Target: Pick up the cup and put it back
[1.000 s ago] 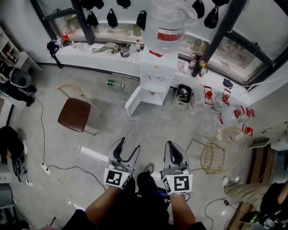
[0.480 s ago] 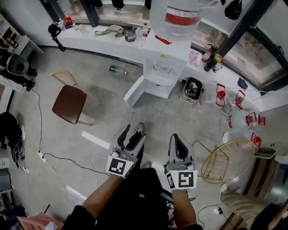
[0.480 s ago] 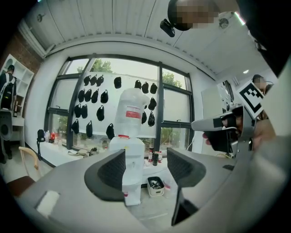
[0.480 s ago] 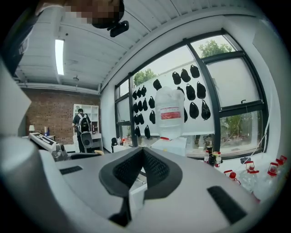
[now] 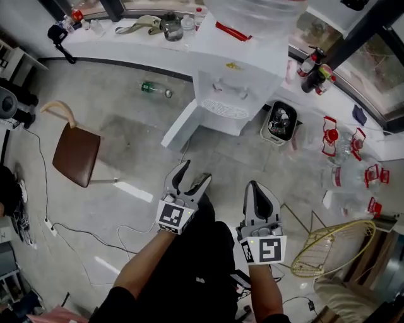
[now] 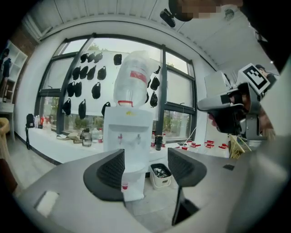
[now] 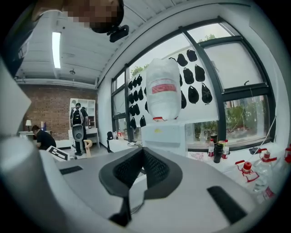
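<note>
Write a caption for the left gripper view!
Left gripper, jaws opening with nothing between them, faces the water dispenser.

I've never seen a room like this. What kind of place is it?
Probably an office or workshop: a water dispenser stands by a long white counter under big windows, and cables trail across the floor.

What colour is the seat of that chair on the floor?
Brown. The chair seat shows best in the head view.

cut by top edge: water bottle (image 5: 252,9) | too small for detail: red cup (image 6: 124,186)
</note>
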A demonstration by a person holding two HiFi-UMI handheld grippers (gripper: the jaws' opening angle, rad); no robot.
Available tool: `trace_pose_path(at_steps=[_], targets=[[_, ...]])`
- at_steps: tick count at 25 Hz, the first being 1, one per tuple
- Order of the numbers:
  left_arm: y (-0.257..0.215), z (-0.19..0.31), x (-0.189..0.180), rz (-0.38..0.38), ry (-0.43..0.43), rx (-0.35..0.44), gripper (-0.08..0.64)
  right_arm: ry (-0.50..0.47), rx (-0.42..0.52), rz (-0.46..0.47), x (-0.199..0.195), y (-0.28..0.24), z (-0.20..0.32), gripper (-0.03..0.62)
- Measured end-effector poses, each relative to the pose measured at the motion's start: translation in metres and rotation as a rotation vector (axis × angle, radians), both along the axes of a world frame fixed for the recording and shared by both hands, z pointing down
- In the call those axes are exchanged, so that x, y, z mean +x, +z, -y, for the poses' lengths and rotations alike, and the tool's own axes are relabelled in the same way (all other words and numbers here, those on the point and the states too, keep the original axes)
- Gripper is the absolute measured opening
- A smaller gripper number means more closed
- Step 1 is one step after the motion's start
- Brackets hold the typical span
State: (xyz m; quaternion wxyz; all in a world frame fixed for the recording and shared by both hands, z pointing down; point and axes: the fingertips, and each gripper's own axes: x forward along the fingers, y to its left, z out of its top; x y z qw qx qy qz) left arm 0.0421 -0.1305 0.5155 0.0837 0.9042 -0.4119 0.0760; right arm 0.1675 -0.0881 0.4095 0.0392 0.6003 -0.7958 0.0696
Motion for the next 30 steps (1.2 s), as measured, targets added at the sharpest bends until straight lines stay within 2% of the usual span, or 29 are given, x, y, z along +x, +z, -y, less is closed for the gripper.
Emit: trace_pose_path(at_steps=[5, 11, 18, 21, 26, 30], targets=[[0.104, 0.069, 0.005, -0.002, 0.013, -0.008, 0.278, 0.018, 0.002, 0.006, 0.011, 0.092, 0.052, -0.007], [0.224, 0.126, 0.019, -0.028, 0.033, 0.028, 0.278, 0.018, 0.004, 0.003, 0.021, 0.209, 0.097, -0.006], [0.347, 0.185, 0.05, -0.019, 0.073, 0.027, 0.278, 0.051, 0.034, 0.01, 0.04, 0.301, 0.125, -0.008], [0.386, 0.205, 0.066, 0.009, 0.086, 0.02, 0.279, 0.066, 0.035, 0.006, 0.046, 0.328, 0.134, -0.006], [0.425, 0.237, 0.088, 0.036, 0.078, 0.04, 0.281, 0.084, 0.023, -0.006, 0.058, 0.358, 0.149, -0.006], [0.452, 0.258, 0.102, 0.068, 0.063, -0.006, 0.281, 0.108, 0.0, -0.002, 0.07, 0.377, 0.159, -0.007]])
